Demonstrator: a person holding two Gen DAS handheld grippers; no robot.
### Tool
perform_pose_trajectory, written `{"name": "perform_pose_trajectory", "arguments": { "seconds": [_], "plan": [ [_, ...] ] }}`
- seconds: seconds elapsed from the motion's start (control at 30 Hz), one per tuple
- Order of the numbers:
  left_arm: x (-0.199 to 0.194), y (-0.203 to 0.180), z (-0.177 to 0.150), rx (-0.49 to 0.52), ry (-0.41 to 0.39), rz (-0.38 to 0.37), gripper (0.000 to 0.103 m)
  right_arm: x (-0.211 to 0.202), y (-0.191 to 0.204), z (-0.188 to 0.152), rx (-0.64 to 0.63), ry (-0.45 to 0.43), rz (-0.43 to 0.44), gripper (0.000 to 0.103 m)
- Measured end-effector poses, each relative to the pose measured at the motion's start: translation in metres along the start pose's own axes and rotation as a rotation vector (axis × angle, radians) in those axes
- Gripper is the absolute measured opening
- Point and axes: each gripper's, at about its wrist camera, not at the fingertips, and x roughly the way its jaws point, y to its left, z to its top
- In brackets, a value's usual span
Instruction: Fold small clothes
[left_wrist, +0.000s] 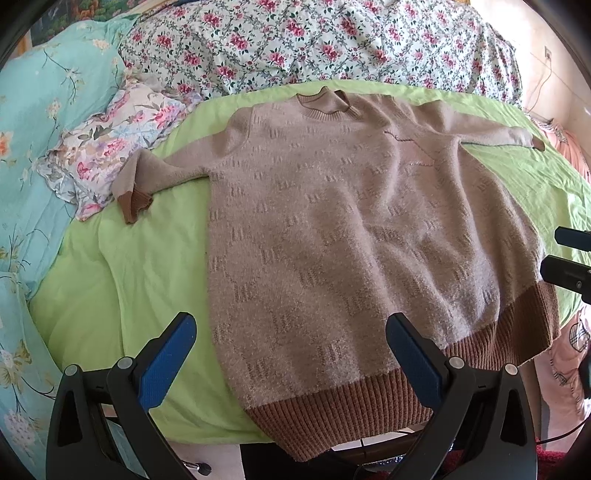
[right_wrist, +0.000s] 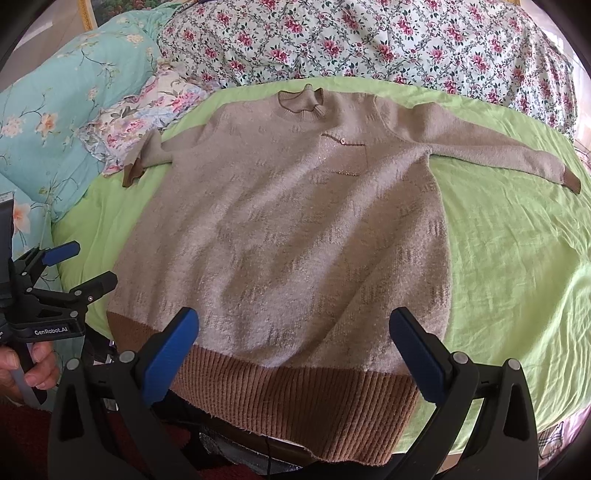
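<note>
Both grippers hover at the near edge of the bed, each with its blue-padded fingers spread wide and nothing between them. Left gripper (left_wrist: 291, 354) sits over the near left part of the sweater's hem; right gripper (right_wrist: 295, 350) over the hem's middle, seen from its own camera. Left gripper also shows at the left edge of the right wrist view, fingers apart, with a hand (right_wrist: 26, 373) wrapped round its handle.

Sweater (left_wrist: 343, 221): beige knit, brown ribbed hem (left_wrist: 332, 410), brown cuffs, small chest pocket (right_wrist: 345, 157). Lies flat, face up, on the green sheet (left_wrist: 122, 280), collar at the far end, hem hanging slightly over the near edge. Left sleeve (left_wrist: 162, 170) bent, its cuff reaching toward a floral pillow (left_wrist: 103, 147); right sleeve (right_wrist: 498, 158) stretched out straight to the right on the sheet.

Far side: white quilt with pink flowers (left_wrist: 314, 44). Left: teal floral bedding (left_wrist: 44, 110).
</note>
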Motion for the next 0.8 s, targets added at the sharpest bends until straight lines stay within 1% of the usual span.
{"name": "perform_pose_trajectory", "arguments": {
  "seconds": [0.03, 0.1, 0.17, 0.23, 0.37, 0.47, 0.53, 0.67, 0.8],
  "plan": [
    [0.001, 0.000, 0.001, -0.006, 0.000, -0.008, 0.103, 0.002, -0.001, 0.001, -0.004, 0.019, -0.012, 0.103],
    [0.003, 0.000, 0.002, -0.016, -0.003, -0.019, 0.103, 0.004, -0.002, 0.001, 0.005, 0.008, 0.000, 0.103],
    [0.004, 0.000, 0.002, -0.009, 0.000, -0.014, 0.103, 0.006, -0.004, 0.003, 0.010, 0.003, 0.006, 0.103],
    [0.007, -0.001, 0.004, -0.001, -0.005, -0.003, 0.103, 0.008, -0.006, 0.004, 0.027, 0.023, 0.020, 0.103],
    [0.015, -0.001, 0.008, 0.008, -0.005, 0.005, 0.103, 0.015, -0.020, 0.009, 0.047, 0.017, 0.012, 0.103],
    [0.021, -0.001, 0.015, 0.010, -0.011, -0.002, 0.103, 0.019, -0.040, 0.016, 0.089, 0.015, 0.014, 0.103],
    [0.026, 0.000, 0.022, 0.003, -0.012, -0.003, 0.103, 0.020, -0.057, 0.023, 0.121, -0.003, 0.001, 0.103],
    [0.040, 0.004, 0.038, -0.014, -0.013, 0.015, 0.103, 0.024, -0.093, 0.037, 0.188, -0.026, -0.014, 0.103],
    [0.053, 0.014, 0.057, -0.046, -0.014, 0.019, 0.103, 0.028, -0.135, 0.053, 0.263, -0.055, -0.031, 0.103]
  ]
}}
